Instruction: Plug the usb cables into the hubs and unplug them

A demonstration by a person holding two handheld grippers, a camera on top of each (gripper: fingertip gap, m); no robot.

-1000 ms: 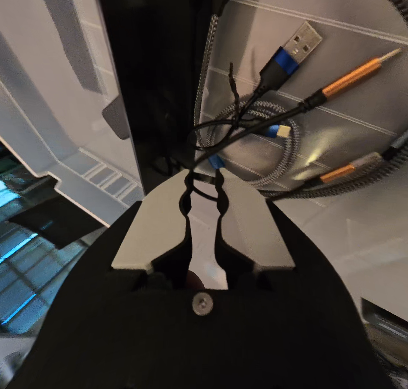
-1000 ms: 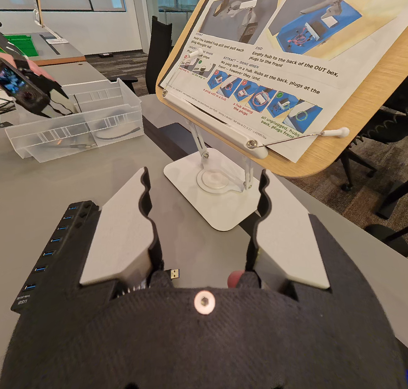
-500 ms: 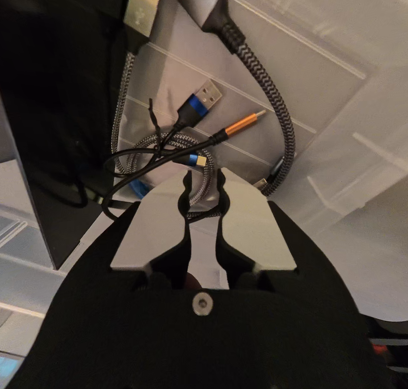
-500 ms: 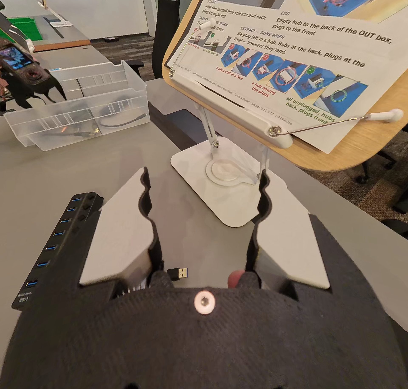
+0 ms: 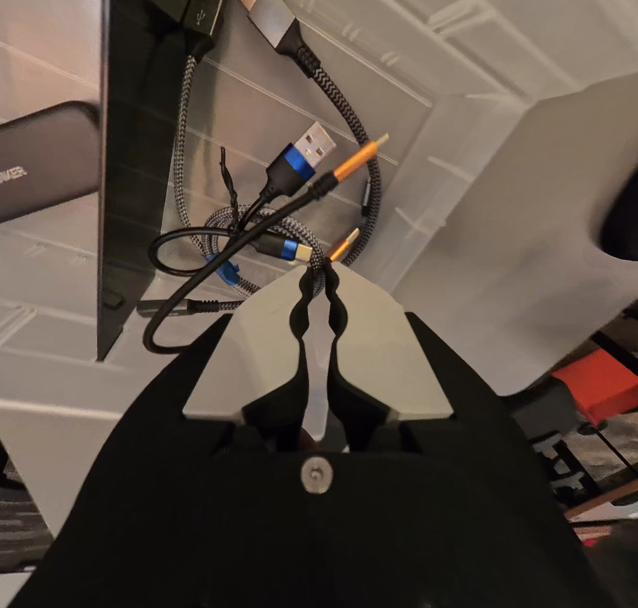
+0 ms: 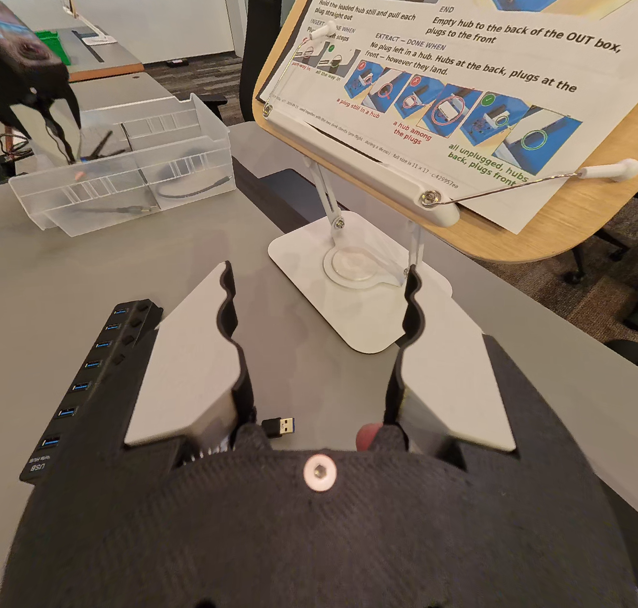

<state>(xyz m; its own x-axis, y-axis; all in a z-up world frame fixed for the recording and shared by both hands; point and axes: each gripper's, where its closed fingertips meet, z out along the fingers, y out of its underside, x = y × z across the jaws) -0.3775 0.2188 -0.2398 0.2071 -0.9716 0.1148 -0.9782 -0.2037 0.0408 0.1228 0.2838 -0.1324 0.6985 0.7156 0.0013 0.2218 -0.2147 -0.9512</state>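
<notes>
In the left wrist view, my left gripper point(image 5: 316, 272) reaches into a clear bin point(image 5: 431, 163) and is nearly shut, with a grey braided cable point(image 5: 371, 184) between its tips. Beside it lie a blue-collared USB plug point(image 5: 303, 156), orange-tipped plugs point(image 5: 359, 156) and a silver plug point(image 5: 266, 11). A black hub point(image 5: 131, 177) stands at the left with black plugs point(image 5: 198, 14) at its top. In the right wrist view, my right gripper point(image 6: 317, 273) is open and empty above the grey table point(image 6: 138, 263). A long black hub point(image 6: 89, 367) lies just left of it, and a loose USB plug point(image 6: 281, 427) lies between its fingers.
A white document stand point(image 6: 359, 301) holding an instruction sheet point(image 6: 448, 83) stands just ahead of the right gripper. The clear bin point(image 6: 145, 177) sits at the far left with the left gripper point(image 6: 34, 73) over it. A dark grey device point(image 5: 45, 156) lies left of the standing hub. Spacing between my two grippers at the tips: around 50 cm.
The left gripper has moved right across the bin and its jaws have narrowed around the braided cable. The right gripper has drifted slightly; it stays open.
</notes>
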